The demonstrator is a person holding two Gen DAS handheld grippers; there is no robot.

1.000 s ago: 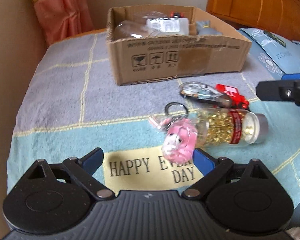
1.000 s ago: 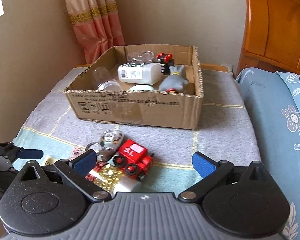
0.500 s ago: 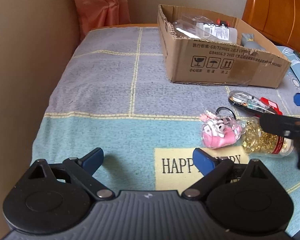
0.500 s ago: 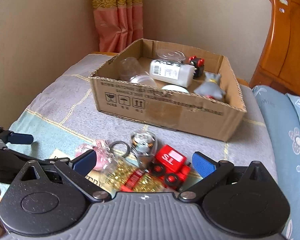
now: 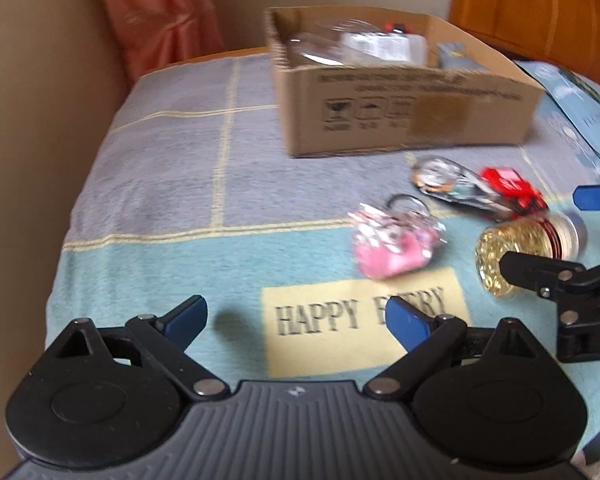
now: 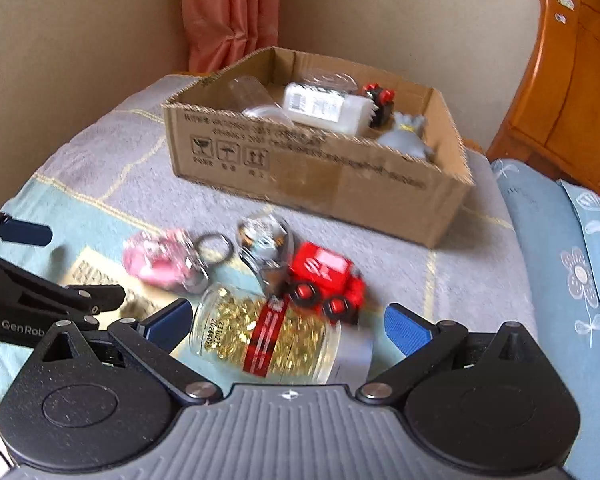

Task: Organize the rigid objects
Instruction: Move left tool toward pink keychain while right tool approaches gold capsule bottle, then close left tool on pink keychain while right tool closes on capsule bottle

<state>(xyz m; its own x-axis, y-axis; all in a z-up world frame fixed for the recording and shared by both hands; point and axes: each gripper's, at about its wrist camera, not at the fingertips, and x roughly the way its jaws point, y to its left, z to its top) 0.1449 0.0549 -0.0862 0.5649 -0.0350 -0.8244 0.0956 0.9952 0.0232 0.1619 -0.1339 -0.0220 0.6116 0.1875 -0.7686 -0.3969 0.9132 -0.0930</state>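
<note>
A bed with a checked grey and blue blanket, a cardboard box on it, loose small things in front of the box.

Left wrist view: the blanket fills the frame, with a pink curtain at upper left. The cardboard box stands at upper centre. The left gripper at the bottom has its jaws wide apart over the yellow "HAPPY" patch, with nothing between them. At centre right lie a pink keychain toy, a red toy truck and a jar of gold capsules.

Right wrist view: the box is at upper centre and a wooden headboard at upper right. The right gripper has its jaws apart around the jar, which lies on its side at lower centre; the pads do not press it. The truck is just beyond the jar and the pink toy to its left.
</note>
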